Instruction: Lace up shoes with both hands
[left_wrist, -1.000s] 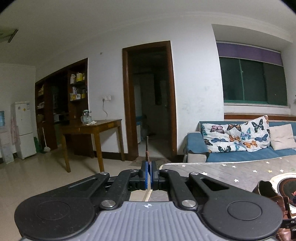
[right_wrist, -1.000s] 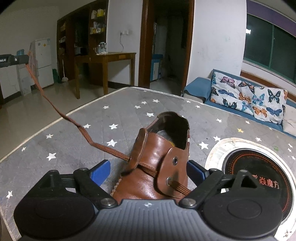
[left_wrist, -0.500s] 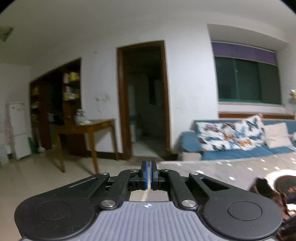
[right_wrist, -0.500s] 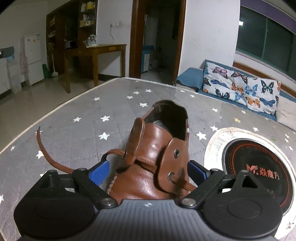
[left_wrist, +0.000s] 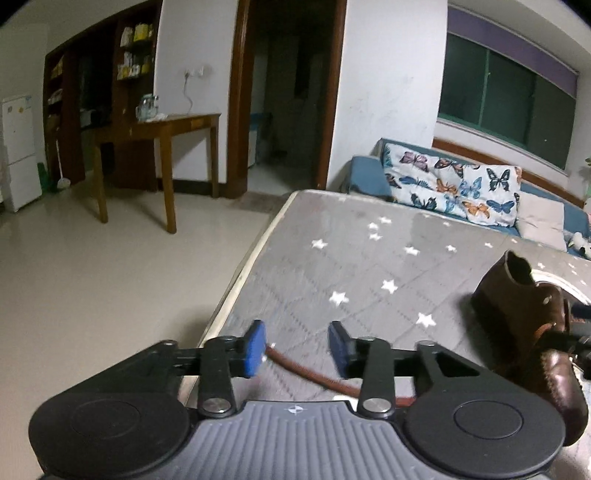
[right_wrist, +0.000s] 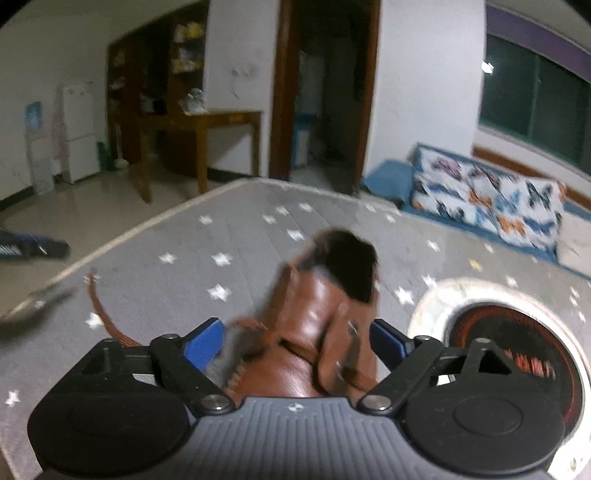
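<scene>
Left gripper (left_wrist: 297, 343) released, jaws just opened, low over the flat brown shoelace (left_wrist: 314, 373): lace between the blue pads, clamped by neither, tip just beside the left pad. Right gripper (right_wrist: 295, 339) spread wide, just narrowed a little, straddling the brown leather ankle shoe (right_wrist: 314, 332); gap visible at its left pad, contact at the right pad lost in blur. Shoe upright on the grey star-printed tabletop (left_wrist: 369, 266), toe toward the right gripper. Lace trailing leftward from the eyelets, ending near the tabletop's pale left edge. Just right of the shoe, round black-and-red disc (right_wrist: 517, 332) in a pale ring. Beyond the left edge, bare cream floor (left_wrist: 110, 277). Ahead of the shoe, open starred cloth up to the far edge.
</scene>
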